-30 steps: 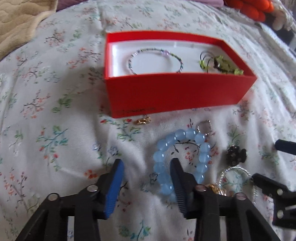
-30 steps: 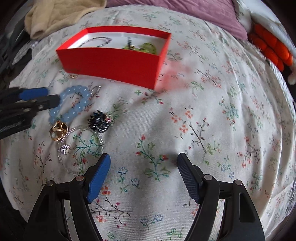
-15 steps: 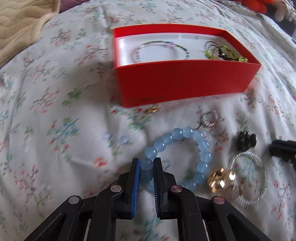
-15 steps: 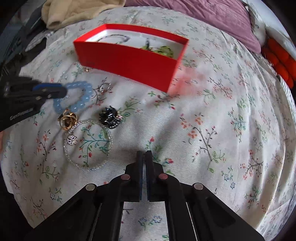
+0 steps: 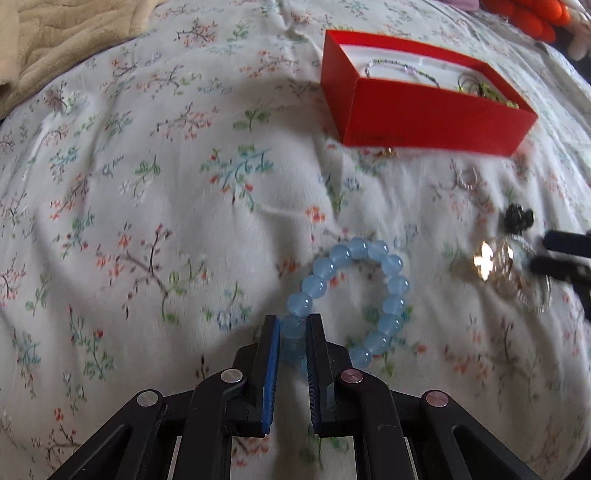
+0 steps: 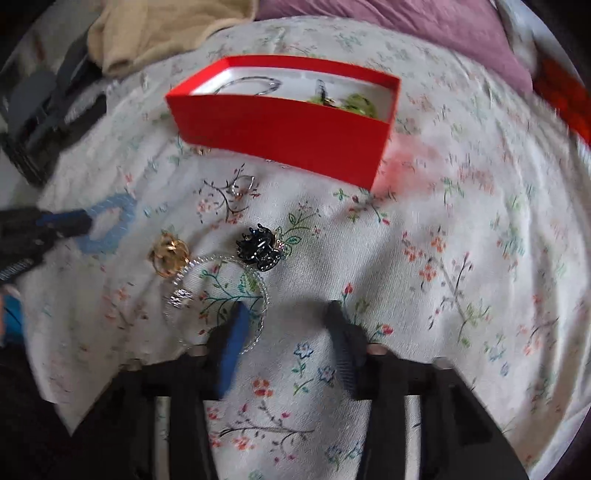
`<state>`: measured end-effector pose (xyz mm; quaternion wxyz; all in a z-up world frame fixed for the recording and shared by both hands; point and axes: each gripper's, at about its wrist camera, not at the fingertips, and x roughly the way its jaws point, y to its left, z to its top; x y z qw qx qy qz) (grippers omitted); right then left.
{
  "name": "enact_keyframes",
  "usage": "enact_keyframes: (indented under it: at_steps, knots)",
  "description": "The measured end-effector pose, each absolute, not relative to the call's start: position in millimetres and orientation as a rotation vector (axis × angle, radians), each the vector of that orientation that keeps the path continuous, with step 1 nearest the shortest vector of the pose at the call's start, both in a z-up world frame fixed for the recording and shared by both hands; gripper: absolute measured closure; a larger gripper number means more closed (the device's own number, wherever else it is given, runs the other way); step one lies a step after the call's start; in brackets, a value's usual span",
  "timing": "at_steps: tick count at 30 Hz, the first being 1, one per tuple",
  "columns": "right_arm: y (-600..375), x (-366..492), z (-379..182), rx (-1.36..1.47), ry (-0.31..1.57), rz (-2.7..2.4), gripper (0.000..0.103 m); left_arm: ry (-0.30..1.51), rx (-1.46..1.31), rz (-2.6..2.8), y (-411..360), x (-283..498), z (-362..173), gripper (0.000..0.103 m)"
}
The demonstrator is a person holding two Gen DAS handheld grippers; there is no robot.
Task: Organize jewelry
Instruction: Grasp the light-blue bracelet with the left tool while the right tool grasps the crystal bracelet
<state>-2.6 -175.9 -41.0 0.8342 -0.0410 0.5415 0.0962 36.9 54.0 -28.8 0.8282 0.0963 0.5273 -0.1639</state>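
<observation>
My left gripper [image 5: 291, 325] is shut on one side of a blue bead bracelet [image 5: 391, 266], which trails over the flowered bedsheet; the right wrist view shows it at far left [image 6: 125, 218]. The red box [image 5: 424, 114] [image 6: 280, 133] holds a thin bead bracelet and green earrings. My right gripper [image 6: 286, 310] points down at the sheet, its jaws opening with only cloth between them. Its left finger hangs over the rim of a clear bead bracelet [image 6: 218, 260]. A gold ring [image 6: 170, 254], a black flower piece [image 6: 258, 247] and a silver earring [image 6: 242, 186] lie nearby.
A small gold piece [image 5: 388, 152] lies against the box's front wall. A beige blanket [image 5: 55, 37] is bunched at the far left, and a purple pillow [image 6: 406, 22] sits behind the box. Dark gear [image 6: 48, 110] lies at the bed's left edge.
My left gripper closed on the blue bracelet and drew it left, away from the other pieces. My right gripper snapped shut, then parted again, now closer to the clear bracelet.
</observation>
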Motion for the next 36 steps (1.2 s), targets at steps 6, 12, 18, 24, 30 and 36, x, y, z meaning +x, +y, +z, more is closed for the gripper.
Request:
enact_keyframes:
  at_steps: [6,12,18,24,30,36]
  knots:
    - [-175.7,-4.3,-40.1,-0.151,1.144,0.219,0.099,1.128,0.217,-0.392,57.1,25.9,-28.8,0.094]
    - [-191.9,-6.7,-35.2,-0.054,1.114,0.284,0.055,1.059,0.230,-0.445,61.2,17.7,-23.5,0.044]
    - [-194.1,-20.6,-28.7,-0.058,1.041,0.344,0.030,1.014,0.186,-0.551,64.2,9.2,-24.2,0.022]
    - [-178.9,-24.4,-44.1,-0.113,1.063,0.375,0.022,1.011,0.255,-0.562,51.5,8.3,-40.6,0.021]
    - [-167.7,-21.2,-48.9,-0.148,1.020,0.368,0.018,0.988,0.253,-0.562,45.3,12.2,-42.6,0.024]
    - [-159.9,-18.8,-46.9,-0.160,1.010,0.396,0.033,0.964,0.275,-0.551,44.2,10.7,-39.8,0.061]
